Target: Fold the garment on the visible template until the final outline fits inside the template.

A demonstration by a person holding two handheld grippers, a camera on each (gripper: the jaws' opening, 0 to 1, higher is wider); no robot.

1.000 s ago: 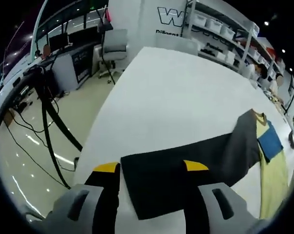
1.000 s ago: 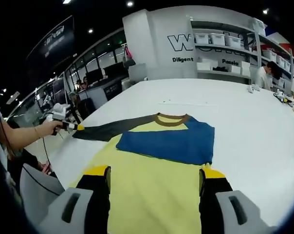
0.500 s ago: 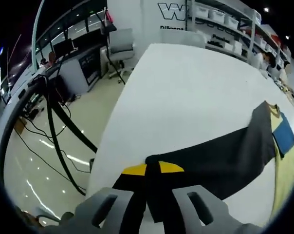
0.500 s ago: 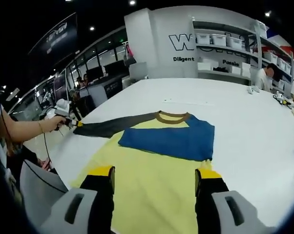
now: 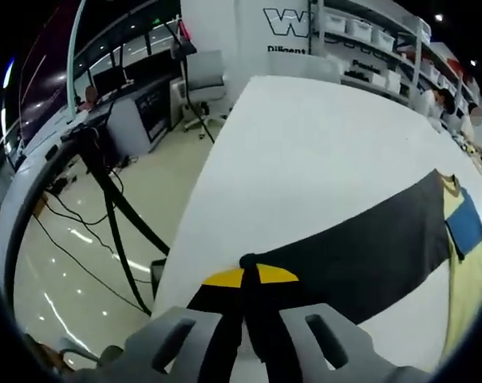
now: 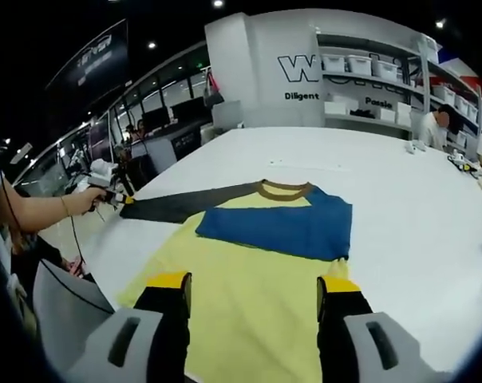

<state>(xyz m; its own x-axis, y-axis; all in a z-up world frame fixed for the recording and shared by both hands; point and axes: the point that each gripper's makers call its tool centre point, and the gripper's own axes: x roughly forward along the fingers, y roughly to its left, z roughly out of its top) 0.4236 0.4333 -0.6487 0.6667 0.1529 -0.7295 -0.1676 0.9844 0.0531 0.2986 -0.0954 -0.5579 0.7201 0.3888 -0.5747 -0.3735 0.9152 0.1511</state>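
A long-sleeved shirt lies spread on the white table (image 6: pixel 401 199): yellow body (image 6: pixel 249 287), brown collar (image 6: pixel 284 190), one blue sleeve (image 6: pixel 281 227) folded across the chest, one dark grey sleeve (image 6: pixel 185 205) stretched out sideways. My left gripper (image 5: pixel 250 275) is shut on the cuff of the grey sleeve (image 5: pixel 361 251) at the table's edge; in the right gripper view the left gripper (image 6: pixel 105 195) shows in a hand, pulling the sleeve taut. My right gripper (image 6: pixel 253 283) hovers open over the shirt's lower body, nothing between its yellow-tipped fingers (image 6: pixel 167 281).
The table edge (image 5: pixel 197 199) drops to a glossy floor with cables and a black stand (image 5: pixel 117 207). Desks and an office chair (image 5: pixel 201 80) stand beyond. Shelves with white bins (image 6: pixel 369 68) line the far wall, people beside them. Small items (image 6: pixel 416 145) lie far right.
My left gripper closed on the grey sleeve's cuff and drew it outward toward the table edge, straightening the sleeve. The right gripper has barely moved.
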